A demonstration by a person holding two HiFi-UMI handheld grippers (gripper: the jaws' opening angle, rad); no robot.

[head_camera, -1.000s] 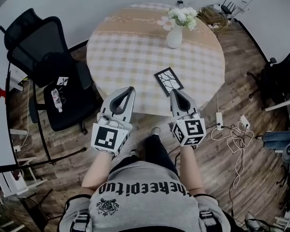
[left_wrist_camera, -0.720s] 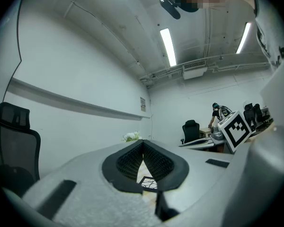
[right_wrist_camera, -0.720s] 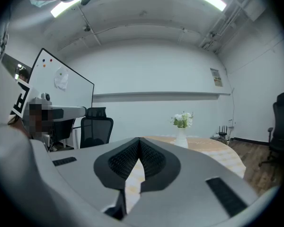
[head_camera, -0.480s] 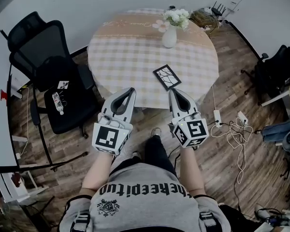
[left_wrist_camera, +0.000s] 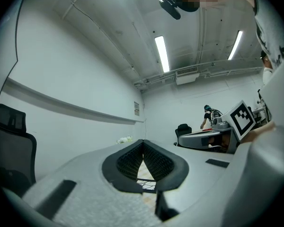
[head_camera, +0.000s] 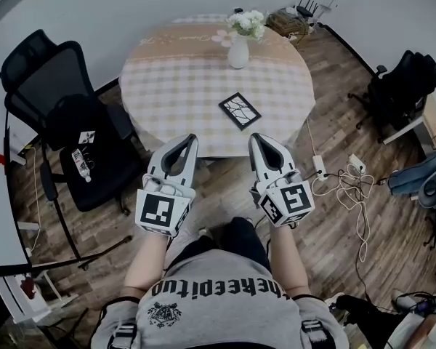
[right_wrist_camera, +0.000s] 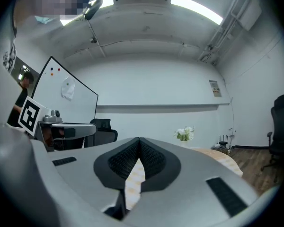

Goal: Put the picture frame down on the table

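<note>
frame [head_camera: 240, 110] flat on table [head_camera: 174, 86], beyond both tips, untouched | left gripper [head_camera: 188, 139] closed, empty | right gripper [head_camera: 255, 137] closed, empty

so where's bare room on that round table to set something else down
The left half of the round table with the checked beige cloth is bare, far rim to near edge. A bare strip also lies between the white vase of flowers and the flat-lying black picture frame. Taken: the far edge at the vase, the near right at the frame.
</note>
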